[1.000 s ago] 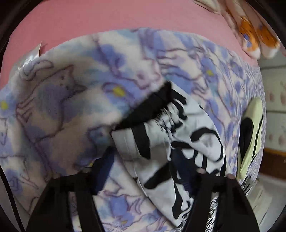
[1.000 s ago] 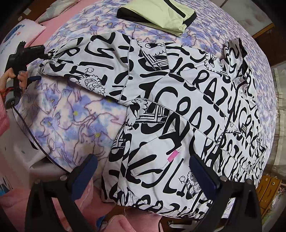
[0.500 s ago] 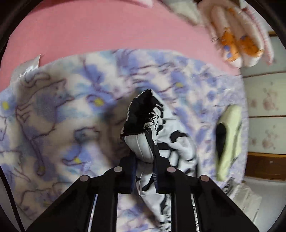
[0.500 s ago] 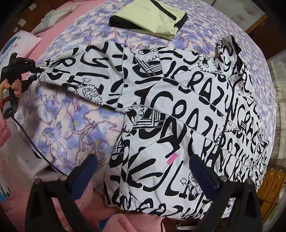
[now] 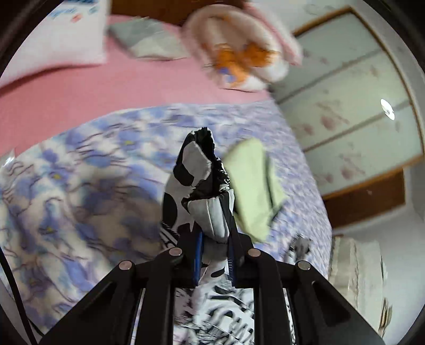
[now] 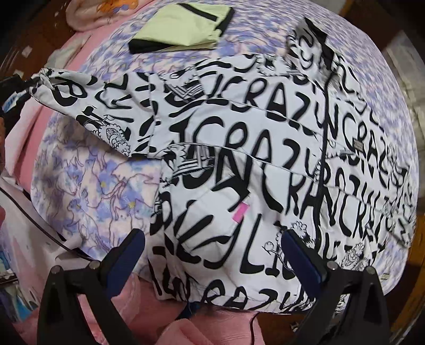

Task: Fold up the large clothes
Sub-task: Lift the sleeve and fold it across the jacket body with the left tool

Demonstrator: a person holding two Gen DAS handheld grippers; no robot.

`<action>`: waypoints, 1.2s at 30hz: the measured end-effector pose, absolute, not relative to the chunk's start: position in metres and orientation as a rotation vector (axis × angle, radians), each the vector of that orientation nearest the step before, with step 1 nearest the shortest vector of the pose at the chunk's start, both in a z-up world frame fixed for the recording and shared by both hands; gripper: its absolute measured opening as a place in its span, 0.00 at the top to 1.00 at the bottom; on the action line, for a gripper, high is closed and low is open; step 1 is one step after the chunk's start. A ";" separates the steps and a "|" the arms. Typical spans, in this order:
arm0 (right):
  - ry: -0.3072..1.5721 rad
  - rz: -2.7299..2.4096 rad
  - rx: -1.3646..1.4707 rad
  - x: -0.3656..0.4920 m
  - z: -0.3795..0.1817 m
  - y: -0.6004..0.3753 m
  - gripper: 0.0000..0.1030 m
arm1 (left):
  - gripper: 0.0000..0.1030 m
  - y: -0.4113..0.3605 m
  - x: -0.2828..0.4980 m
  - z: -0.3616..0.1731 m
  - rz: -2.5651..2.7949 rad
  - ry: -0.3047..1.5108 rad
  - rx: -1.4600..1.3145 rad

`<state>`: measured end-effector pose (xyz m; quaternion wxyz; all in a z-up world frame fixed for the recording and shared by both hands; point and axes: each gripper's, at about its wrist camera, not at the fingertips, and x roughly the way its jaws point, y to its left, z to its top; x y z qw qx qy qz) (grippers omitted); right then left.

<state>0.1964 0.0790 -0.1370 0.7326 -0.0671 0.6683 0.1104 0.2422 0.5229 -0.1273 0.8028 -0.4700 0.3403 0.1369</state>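
A white jacket (image 6: 265, 159) covered in black lettering lies spread on the purple flowered blanket (image 6: 87, 191). Its left sleeve (image 6: 79, 98) stretches out to the left and lifts off the blanket. My left gripper (image 5: 213, 254) is shut on the sleeve cuff (image 5: 202, 169), which sticks up beyond the pads. The same gripper shows at the left edge (image 6: 13, 95) of the right wrist view. My right gripper (image 6: 212, 249) hangs open above the jacket's hem, pointing down, nothing between its fingers.
A folded pale green garment (image 6: 183, 24) lies on the blanket beyond the jacket. Pink bedding (image 5: 106, 87), a pillow (image 5: 53, 34) and a rolled cartoon blanket (image 5: 239, 50) lie farther back. A wardrobe (image 5: 353, 111) stands on the right. A black cable (image 6: 32, 220) runs along the bed's left side.
My left gripper closed on the sleeve cuff and rose with it, pulling the sleeve off the blanket. The right gripper drifted sideways over the hem, still open.
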 end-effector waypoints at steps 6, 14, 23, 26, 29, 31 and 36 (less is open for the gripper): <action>1.407 0.276 -0.084 0.193 -0.122 0.016 0.01 | 0.87 0.413 0.252 -0.058 0.131 0.678 -0.857; 1.341 0.293 -0.102 0.189 -0.104 -0.082 0.01 | 0.87 0.254 0.263 -0.012 -0.047 0.660 -0.716; 1.319 0.208 -0.029 0.198 -0.107 -0.180 0.01 | 0.87 0.085 0.300 -0.044 -0.195 0.823 -0.633; 1.338 0.183 0.030 0.205 -0.117 -0.206 0.01 | 0.87 0.041 0.312 -0.067 -0.209 0.894 -0.589; 1.350 0.168 0.091 0.213 -0.130 -0.227 0.01 | 0.87 0.010 0.328 -0.097 -0.216 0.960 -0.544; 1.355 0.158 0.119 0.221 -0.139 -0.241 0.01 | 0.87 -0.011 0.336 -0.117 -0.221 1.008 -0.519; 1.340 0.110 0.156 0.240 -0.156 -0.276 0.01 | 0.84 -0.050 0.354 -0.167 -0.229 1.117 -0.447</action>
